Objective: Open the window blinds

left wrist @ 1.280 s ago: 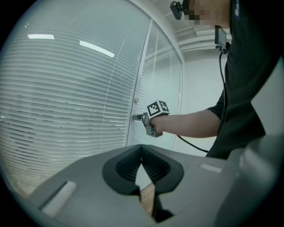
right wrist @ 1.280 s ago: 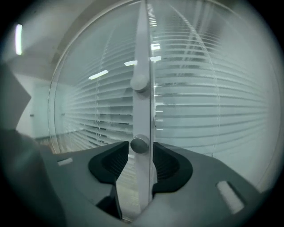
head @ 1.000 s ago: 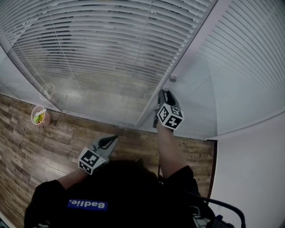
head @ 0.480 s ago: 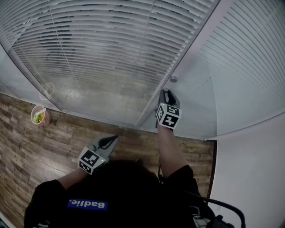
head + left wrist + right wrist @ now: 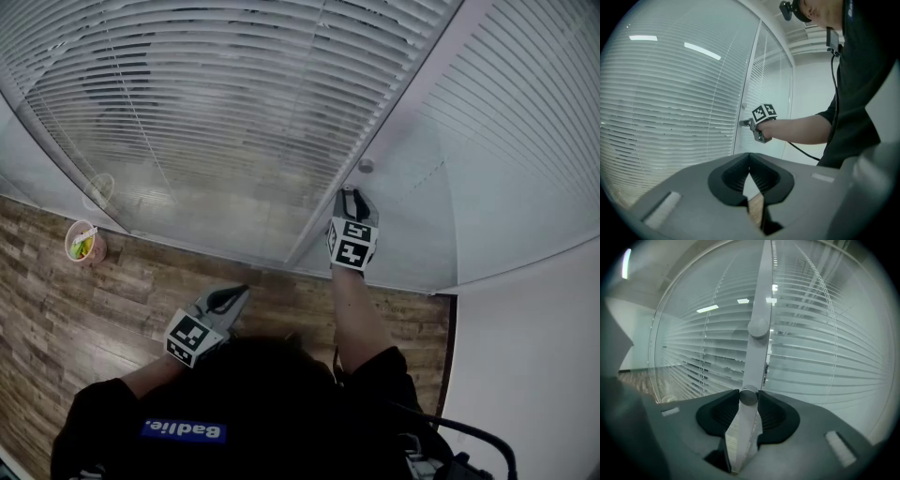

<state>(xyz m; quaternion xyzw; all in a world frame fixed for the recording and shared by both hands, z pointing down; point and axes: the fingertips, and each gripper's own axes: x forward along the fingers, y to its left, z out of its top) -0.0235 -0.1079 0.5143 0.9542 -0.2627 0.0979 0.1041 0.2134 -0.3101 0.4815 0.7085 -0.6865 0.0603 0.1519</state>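
Head view: right tongs [image 5: 350,199] at the frame post [image 5: 412,84] between two panes of blinds [image 5: 234,94]; left tongs [image 5: 236,294] low, well apart, idle.
Left gripper view: its tongs clenched, empty.
Right gripper view alone shows the grip: tongs, having just been closing, clamp the lower knob [image 5: 749,397]; second knob [image 5: 758,327] beyond.
Next, judged: roll wrist to tilt slats.

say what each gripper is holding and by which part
Right gripper is clamped on the lower round knob of the window post, pads on its sides; its jaws have just been closing. Left gripper holds nothing.
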